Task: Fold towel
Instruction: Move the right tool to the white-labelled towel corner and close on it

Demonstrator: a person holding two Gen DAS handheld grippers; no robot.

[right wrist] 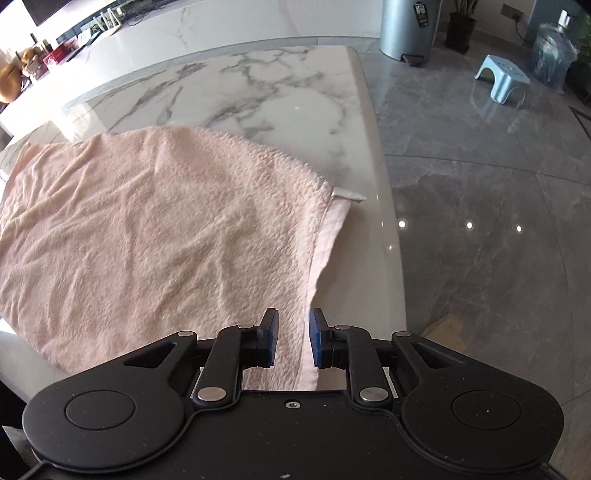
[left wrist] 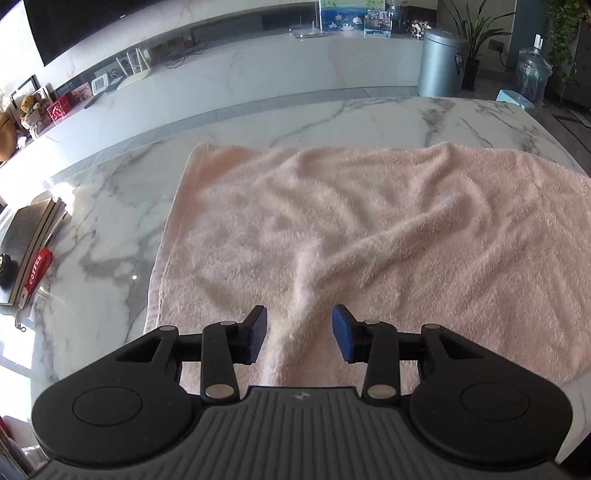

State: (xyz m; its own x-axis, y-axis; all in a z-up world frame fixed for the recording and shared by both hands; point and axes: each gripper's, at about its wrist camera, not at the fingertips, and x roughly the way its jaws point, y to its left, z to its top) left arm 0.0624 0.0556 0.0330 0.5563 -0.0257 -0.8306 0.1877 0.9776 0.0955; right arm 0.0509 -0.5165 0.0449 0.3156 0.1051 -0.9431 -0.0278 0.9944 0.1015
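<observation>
A pale pink towel (left wrist: pixel 332 221) lies rumpled on the white marble table (left wrist: pixel 110 206). In the left wrist view a raised ridge of it runs toward my left gripper (left wrist: pixel 299 336) and passes between the jaws. The blue pads (left wrist: pixel 255 338) stand apart beside the ridge without pinching it. In the right wrist view the towel (right wrist: pixel 147 221) lies in two layers, with the lower layer's hem and a white tag (right wrist: pixel 347 194) showing at its right side. My right gripper (right wrist: pixel 293 341) hangs over that right edge, and a gap shows on both sides of the strip of towel between its jaws.
The table's right edge (right wrist: pixel 384 206) runs close to the towel, with grey floor beyond. A stack of books (left wrist: pixel 29 236) and a red "coffee" item (left wrist: pixel 37 271) lie at the table's left. A metal bin (right wrist: pixel 406 26), a blue stool (right wrist: pixel 502 77) and a water bottle (right wrist: pixel 554 51) stand on the floor.
</observation>
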